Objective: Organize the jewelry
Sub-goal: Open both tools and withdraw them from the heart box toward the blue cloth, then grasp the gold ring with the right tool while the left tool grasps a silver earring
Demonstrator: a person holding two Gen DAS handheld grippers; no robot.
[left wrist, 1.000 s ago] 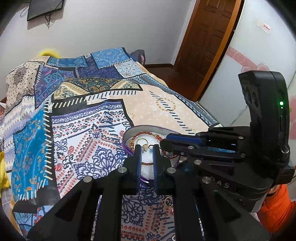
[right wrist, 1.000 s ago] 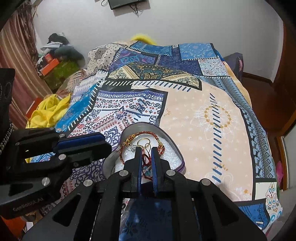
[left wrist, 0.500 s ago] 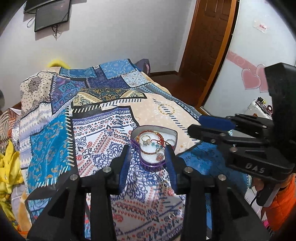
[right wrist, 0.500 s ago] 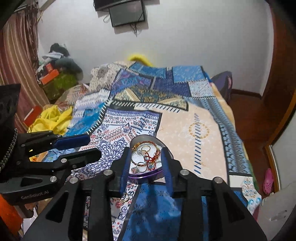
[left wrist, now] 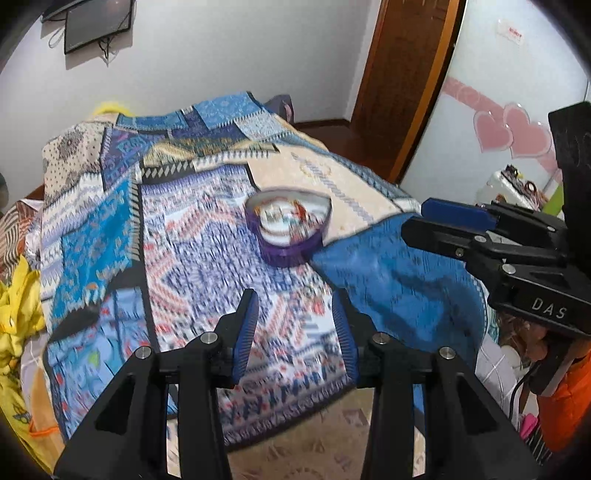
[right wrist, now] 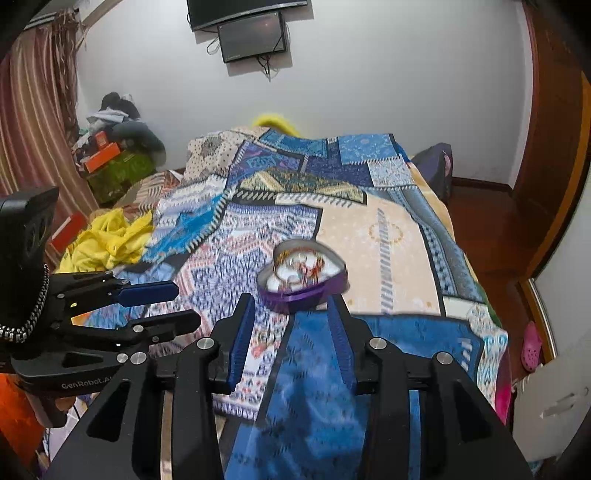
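A purple heart-shaped tin (left wrist: pixel 290 230) sits on the patterned bedspread and holds several bracelets, rings and beaded pieces on a white lining. It also shows in the right wrist view (right wrist: pixel 303 277). My left gripper (left wrist: pixel 295 325) is open and empty, well back from the tin near the bed's front edge. My right gripper (right wrist: pixel 291 328) is open and empty, just short of the tin. Each gripper shows in the other's view: the right one (left wrist: pixel 454 221) at the right, the left one (right wrist: pixel 159 306) at the left.
The patchwork bedspread (right wrist: pixel 369 229) covers the bed. Yellow cloth (right wrist: pixel 107 240) lies at the bed's left side. A wooden door (left wrist: pixel 399 74) stands at the back right, a wall screen (right wrist: pixel 255 33) above the bed head. Clutter (right wrist: pixel 110 147) is piled at the back left.
Both grippers have opened and pulled back and up from the tin. The tin, with the jewelry in it, stays on the bed and now looks farther away.
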